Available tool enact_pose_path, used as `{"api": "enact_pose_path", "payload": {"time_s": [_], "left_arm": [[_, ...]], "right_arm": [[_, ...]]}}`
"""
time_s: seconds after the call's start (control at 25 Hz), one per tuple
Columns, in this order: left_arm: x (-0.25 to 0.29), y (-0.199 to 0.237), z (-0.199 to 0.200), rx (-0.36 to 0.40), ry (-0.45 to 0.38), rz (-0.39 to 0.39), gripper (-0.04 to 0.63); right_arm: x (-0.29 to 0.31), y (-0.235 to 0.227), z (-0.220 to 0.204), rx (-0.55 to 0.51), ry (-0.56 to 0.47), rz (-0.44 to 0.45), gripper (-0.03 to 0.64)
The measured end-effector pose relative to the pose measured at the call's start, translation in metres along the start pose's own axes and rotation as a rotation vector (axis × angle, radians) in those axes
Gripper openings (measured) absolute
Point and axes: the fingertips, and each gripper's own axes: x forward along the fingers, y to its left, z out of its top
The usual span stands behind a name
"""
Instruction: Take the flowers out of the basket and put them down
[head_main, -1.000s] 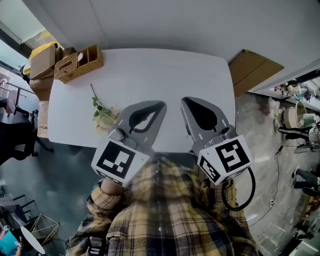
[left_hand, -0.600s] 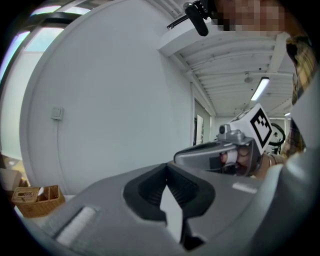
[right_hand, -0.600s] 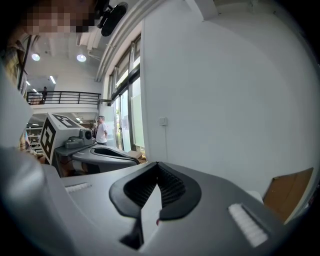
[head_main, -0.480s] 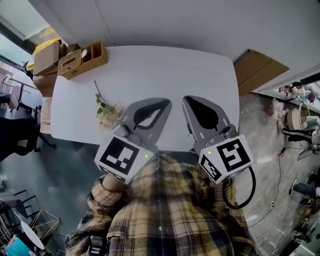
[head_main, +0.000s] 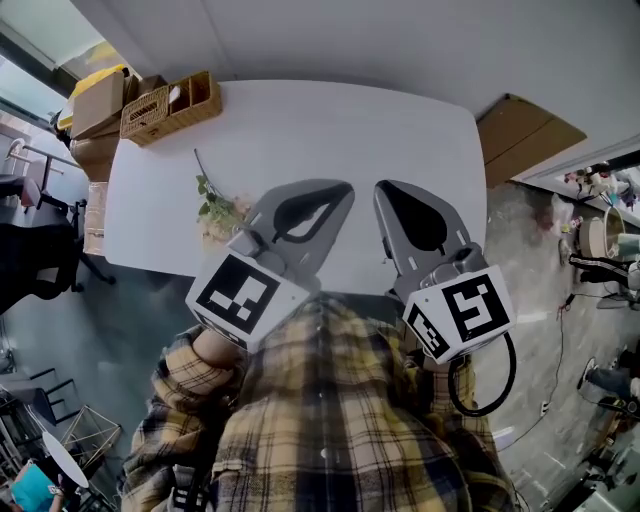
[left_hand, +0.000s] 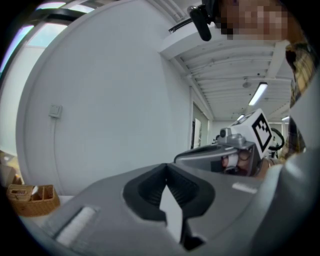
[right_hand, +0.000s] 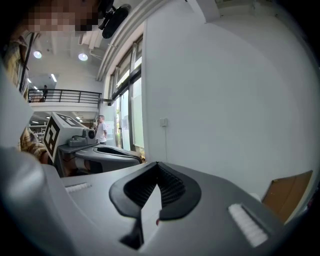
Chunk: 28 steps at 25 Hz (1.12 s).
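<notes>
Flowers (head_main: 215, 208) lie on the white table (head_main: 330, 125), out of the basket (head_main: 172, 106) at its far left corner, just as a second ago; only my head has shifted. My left gripper (head_main: 347, 186) and right gripper (head_main: 381, 188) hover closed and empty, so the job looks finished. The stems sit near the table's left edge; its middle and right give open room.

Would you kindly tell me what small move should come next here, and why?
Probably none; I would simply rest both grippers. The pale flower sprig with green leaves already lies on the white table, apart from the woven wicker basket. The left gripper and right gripper have their jaws shut on nothing.
</notes>
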Motion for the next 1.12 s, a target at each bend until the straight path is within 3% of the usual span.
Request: {"api": "enact_pose_path", "payload": {"time_s": [0.28,1.12], "left_arm": [[0.005,0.000,-0.011,0.117,0.042,-0.035,-0.002],[0.014,0.009,0.001,0.122,0.026,-0.035,-0.002]], "right_arm": [[0.004,0.000,-0.006,-0.007,0.001,-0.005,0.005],[0.022,-0.004,-0.006,0.000,0.007,0.029,0.005]]}}
